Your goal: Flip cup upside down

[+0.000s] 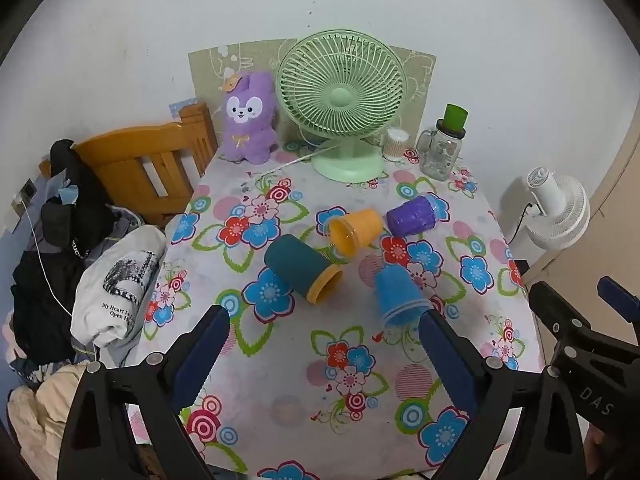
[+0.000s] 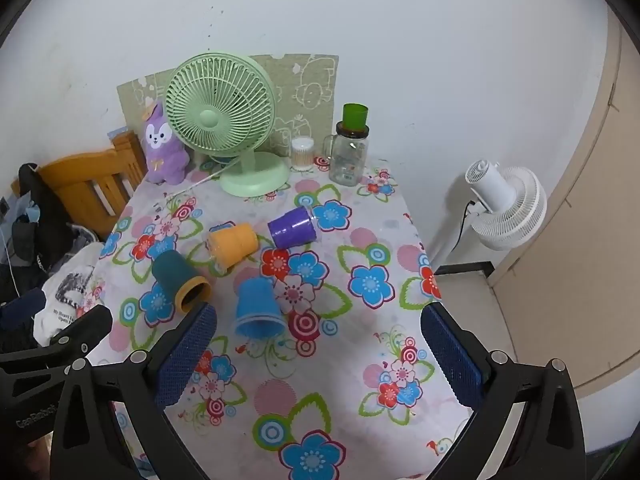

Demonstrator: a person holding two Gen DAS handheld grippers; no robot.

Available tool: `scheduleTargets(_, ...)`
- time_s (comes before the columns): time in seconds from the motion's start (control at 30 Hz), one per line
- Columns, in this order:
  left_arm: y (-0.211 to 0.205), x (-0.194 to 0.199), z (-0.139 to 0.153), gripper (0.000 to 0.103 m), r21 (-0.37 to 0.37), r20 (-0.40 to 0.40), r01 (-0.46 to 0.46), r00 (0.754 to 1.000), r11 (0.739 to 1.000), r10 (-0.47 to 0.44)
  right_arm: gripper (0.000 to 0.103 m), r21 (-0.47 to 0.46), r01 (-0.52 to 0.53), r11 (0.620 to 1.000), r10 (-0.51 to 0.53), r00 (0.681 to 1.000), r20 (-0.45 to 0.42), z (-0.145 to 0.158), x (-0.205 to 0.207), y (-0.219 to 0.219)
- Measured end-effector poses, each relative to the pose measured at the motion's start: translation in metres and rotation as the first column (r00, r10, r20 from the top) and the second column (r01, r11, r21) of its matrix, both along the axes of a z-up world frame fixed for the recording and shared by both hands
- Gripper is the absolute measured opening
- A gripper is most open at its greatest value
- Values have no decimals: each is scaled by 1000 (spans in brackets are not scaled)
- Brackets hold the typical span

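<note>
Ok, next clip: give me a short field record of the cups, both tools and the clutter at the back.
surface: table with floral cloth
cups on their sides: teal cup; orange cup; purple cup; blue cup
left tool: open, empty, above the near table edge
right tool: open, empty, holds nothing
back of table: green fan; purple plush; glass jar
flipped upside down: none yet
</note>
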State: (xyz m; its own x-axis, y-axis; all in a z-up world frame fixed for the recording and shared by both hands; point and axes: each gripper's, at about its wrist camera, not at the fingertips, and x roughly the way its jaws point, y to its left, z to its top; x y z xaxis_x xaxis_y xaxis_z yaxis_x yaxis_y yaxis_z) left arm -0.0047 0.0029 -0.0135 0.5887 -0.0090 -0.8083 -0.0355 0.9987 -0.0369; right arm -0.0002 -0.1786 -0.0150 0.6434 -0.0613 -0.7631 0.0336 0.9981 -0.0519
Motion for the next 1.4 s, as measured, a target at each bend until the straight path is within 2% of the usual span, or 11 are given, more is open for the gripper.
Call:
scheduleTargets(0.1,-1,-3,-2,97,-9,-9,3,1000,1000,-4,103,3,1,1000,-1,1000,-5,-3,-4,4)
scheduleTargets(0.27,-4,-6,-4,97,24,-4,14,1000,1000,-14,103,5,8,1000,-8,1000,-15,-5,-7,3)
scheduleTargets(0.73,-6,-6,0,96,10,15,29,999,1000,-30,102,-1,12,1000,-12,1000,-4,-2,-6,2)
scheduleTargets(0.97,-2,-7,-9,95,-13,-9,16,1000,1000,-16,102,-15,-6,1000,6,1000,-16,-5,-7,5)
scheduleTargets(1.4,0,-4,-13,92,-5,-25,11,1000,1000,-11,102,-9,-32,999,32,999,-30,-10,-4,9)
